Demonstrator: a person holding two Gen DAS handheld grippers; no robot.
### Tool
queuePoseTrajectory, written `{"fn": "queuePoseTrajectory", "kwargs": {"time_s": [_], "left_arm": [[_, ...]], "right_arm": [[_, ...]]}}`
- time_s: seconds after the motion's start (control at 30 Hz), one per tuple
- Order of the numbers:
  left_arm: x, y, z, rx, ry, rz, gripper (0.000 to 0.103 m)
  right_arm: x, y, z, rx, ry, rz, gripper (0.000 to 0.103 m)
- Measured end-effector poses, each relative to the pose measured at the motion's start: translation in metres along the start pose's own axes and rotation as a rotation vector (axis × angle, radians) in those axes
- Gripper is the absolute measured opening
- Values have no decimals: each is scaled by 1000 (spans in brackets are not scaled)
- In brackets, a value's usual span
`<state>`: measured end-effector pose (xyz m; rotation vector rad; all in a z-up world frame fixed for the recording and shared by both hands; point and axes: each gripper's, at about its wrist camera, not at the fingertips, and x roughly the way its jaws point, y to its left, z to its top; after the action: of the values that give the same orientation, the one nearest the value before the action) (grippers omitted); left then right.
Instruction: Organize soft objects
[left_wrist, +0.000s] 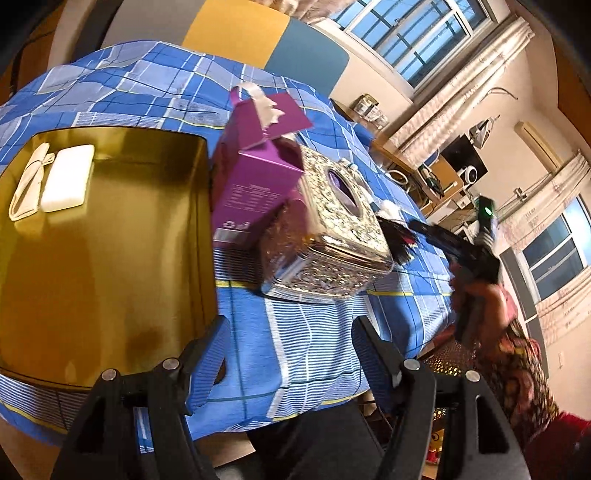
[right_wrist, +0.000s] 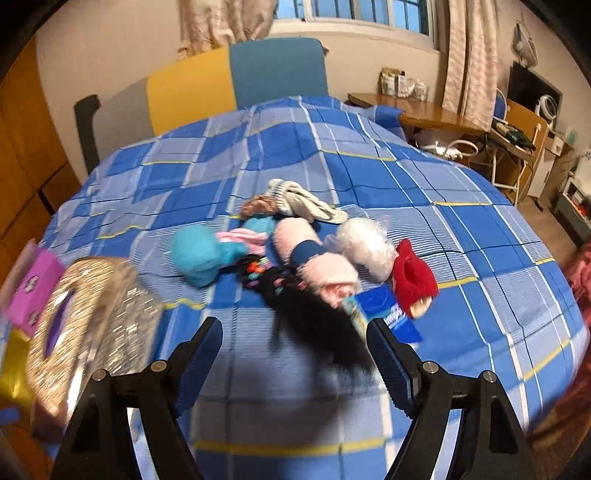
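Note:
In the right wrist view a heap of soft things lies on the blue checked bedsheet (right_wrist: 332, 155): a turquoise plush (right_wrist: 201, 254), a pink roll with a blue band (right_wrist: 314, 258), a white fluffy bundle (right_wrist: 364, 243), a red knit piece (right_wrist: 412, 277), white socks (right_wrist: 306, 201) and a black furry piece (right_wrist: 317, 314). My right gripper (right_wrist: 295, 354) is open and empty just in front of the black piece. My left gripper (left_wrist: 291, 350) is open and empty over the sheet, near a gold tray (left_wrist: 110, 236) that holds two white items (left_wrist: 66, 177).
A glittery silver tissue box (left_wrist: 325, 236) and an open purple carton (left_wrist: 255, 170) stand right of the tray; both also show at the left of the right wrist view (right_wrist: 85, 325). A small blue packet (right_wrist: 388, 310) lies by the red piece. The bed edge drops off at the right.

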<state>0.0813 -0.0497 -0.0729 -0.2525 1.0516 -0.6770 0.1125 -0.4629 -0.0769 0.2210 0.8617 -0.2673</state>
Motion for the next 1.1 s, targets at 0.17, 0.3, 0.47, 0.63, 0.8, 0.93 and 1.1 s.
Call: {"fn": "queuePoseTrajectory", "kwargs": {"time_s": [0.17,0.3,0.47,0.63,0.8,0.93,1.1], "left_arm": [[-2,-12,-2,33,5,3,69],[3,-20,-1,40,10,-11,69],[12,-35,2,54,24,-30,69],[18,-59,9,100,31,-40,69],[25,-86,19,128,43,-75,69],[36,-111,31,162,53,-96,69],[58,-144,53,170,78,-123,69]], "right_arm": [[23,-44,8,120,25,-40,81],[32,-83,6,199,48,-92,80],[50,-104,-4,268,137,-22,79],[64,-74,-7,89,215,-30,77],[80,-68,-9,40,273,-68,62],[73,-73,-7,62,253,-49,61],[59,-89,-6,125,216,-96,60]]}}
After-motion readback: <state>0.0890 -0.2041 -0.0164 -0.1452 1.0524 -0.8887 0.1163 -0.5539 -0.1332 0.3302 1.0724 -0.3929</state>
